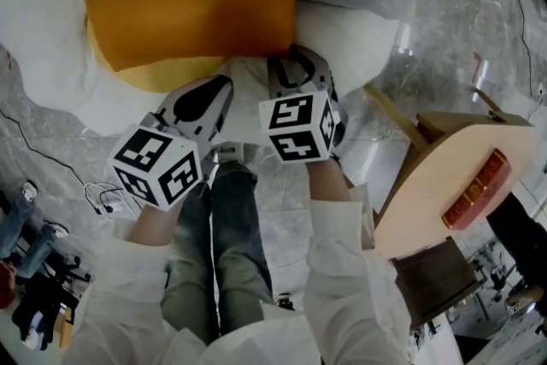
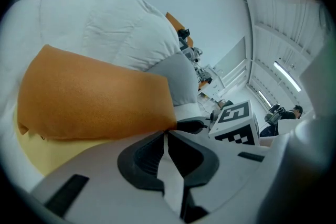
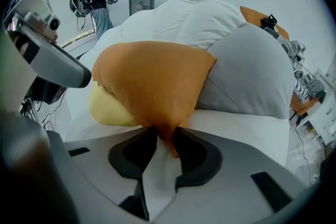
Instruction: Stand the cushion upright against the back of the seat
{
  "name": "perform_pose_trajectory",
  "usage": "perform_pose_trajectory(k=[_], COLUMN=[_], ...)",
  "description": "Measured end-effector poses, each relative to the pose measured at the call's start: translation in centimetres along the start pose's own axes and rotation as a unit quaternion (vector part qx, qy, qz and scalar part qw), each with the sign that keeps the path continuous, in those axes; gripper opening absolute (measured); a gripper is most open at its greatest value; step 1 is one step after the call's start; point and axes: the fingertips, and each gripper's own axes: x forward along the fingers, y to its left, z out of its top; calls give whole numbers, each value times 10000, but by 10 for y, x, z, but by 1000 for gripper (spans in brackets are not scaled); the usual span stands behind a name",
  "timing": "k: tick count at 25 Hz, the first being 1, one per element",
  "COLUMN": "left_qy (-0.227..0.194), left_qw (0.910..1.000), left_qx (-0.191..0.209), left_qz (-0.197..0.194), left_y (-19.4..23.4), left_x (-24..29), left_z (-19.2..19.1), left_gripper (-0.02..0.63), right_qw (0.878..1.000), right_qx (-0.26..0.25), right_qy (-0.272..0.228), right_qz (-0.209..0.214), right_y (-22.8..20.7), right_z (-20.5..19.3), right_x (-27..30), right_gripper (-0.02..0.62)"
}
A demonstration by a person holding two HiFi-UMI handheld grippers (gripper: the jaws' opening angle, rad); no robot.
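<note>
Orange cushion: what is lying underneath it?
A yellow cushion lies under the orange cushion, showing along its upper and lower edges. Both rest on the white seat. The yellow cushion's middle is covered, so anything else hidden beneath cannot be seen.

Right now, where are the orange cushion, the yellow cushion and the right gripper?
orange cushion [image 1: 192, 8]: head view, middle of its upper face.
yellow cushion [image 1: 167, 79]: head view, the strip showing below the orange one.
right gripper [image 3: 164, 135]: right gripper view, between its fingertips, where the orange corner sits.
</note>
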Motion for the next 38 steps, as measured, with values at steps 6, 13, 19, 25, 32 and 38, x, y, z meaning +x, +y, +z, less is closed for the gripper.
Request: perform_pose_trajectory(k=[6,13,19,25,32,38], left_qy=[55,-89,-303,-544,-637,-693], left_qw=[9999,9999,9990,9978,9969,9964], left_qx=[78,132,244,257,259,219], left_qz=[-55,0,206,261,374,447], left_y=[-10,-13,-21,-34,-42,-47], left_x=[-7,-24,-50,-73,-100,-119], left_z=[5,32,61,91,113,130], left_gripper=[9,9,9,9,9,9], right_qw=[9998,9991,9983,9954,9846,9770], right_qx=[50,-115,-287,-661,-1558,-1895], right_qy=[-132,-412,-514,-693,-768,-875], right_qz=[124,53,-57,-12,-213,-432], right_y=[3,9,22,30,28,20], right_z=[17,51,79,118,163,198], right_x=[-15,-44,-72,-98,-126,-151], right_gripper=[55,46,46,46,44,44])
